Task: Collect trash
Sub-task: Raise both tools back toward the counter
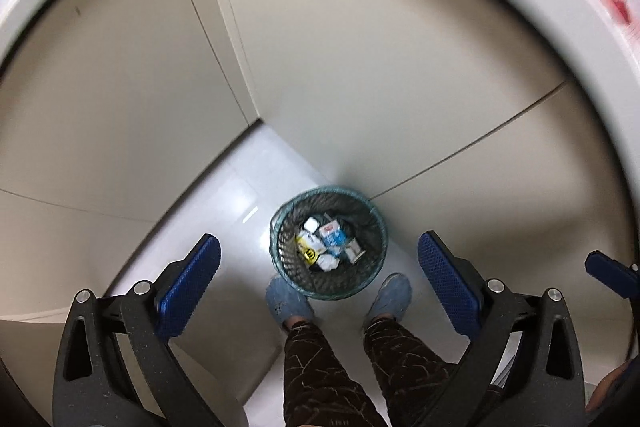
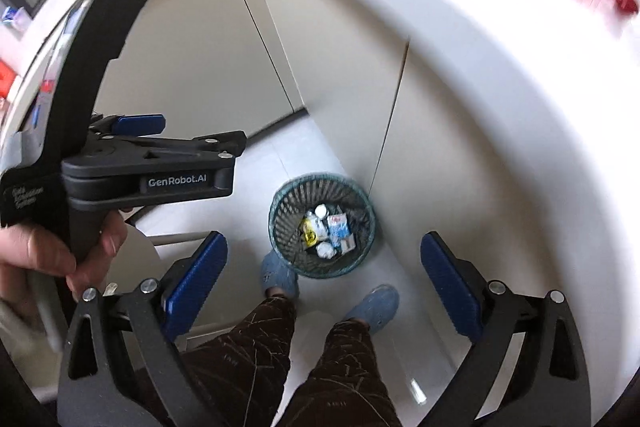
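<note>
While both my hand-held grippers, left (image 1: 319,275) and right (image 2: 324,275), hang wide and empty, the trash (image 1: 326,243) sits in the bin (image 1: 280,227) by my feet, so little seems left.

bin (image 1: 288,243): dark wire mesh, thin film liner | cartons (image 1: 334,238): printed paperboard | floor (image 1: 256,187): glossy white tile | pads (image 1: 188,283): blue, ribbed | gripper frames (image 2: 120,343): matt black plastic | trousers (image 1: 320,367): dark cloth

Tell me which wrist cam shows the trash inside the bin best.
Left wrist: the mesh bin sits centred and slightly larger, with the blue-and-white carton and yellow packet distinct. Right wrist shows the same bin, smaller and blurrier, its contents less clear.
</note>
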Demonstrator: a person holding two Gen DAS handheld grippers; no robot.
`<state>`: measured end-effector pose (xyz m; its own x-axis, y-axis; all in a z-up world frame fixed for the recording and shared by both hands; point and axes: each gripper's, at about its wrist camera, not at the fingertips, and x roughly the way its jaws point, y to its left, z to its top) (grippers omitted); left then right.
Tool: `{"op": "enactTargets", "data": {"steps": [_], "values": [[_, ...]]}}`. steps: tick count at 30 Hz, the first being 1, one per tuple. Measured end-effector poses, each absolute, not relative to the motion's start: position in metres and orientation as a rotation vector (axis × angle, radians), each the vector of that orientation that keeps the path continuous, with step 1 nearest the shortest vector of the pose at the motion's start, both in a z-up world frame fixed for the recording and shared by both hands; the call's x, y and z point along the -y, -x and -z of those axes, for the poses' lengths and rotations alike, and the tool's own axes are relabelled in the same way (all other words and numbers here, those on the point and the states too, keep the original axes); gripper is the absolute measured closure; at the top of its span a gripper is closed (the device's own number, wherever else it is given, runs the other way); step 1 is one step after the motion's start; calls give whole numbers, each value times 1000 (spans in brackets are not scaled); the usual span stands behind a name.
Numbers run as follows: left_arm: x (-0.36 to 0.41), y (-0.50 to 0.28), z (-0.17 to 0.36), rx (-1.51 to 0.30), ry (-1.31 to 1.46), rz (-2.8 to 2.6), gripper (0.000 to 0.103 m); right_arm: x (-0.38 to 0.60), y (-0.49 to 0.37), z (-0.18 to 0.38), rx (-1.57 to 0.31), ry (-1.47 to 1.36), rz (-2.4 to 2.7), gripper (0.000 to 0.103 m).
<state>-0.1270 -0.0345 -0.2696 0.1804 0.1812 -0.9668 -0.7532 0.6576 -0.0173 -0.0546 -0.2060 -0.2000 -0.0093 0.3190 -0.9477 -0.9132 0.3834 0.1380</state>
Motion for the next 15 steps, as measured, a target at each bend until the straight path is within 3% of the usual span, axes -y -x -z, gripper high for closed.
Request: {"op": "enactTargets", "data": {"steps": [8,15], "values": [[39,101,177,-1137,524,-676,6,212,6,98,-1071,552,-1025,10],[44,70,104,-1076,463,-621,6,218,-61,54,-1014,457,-880,10]]}}
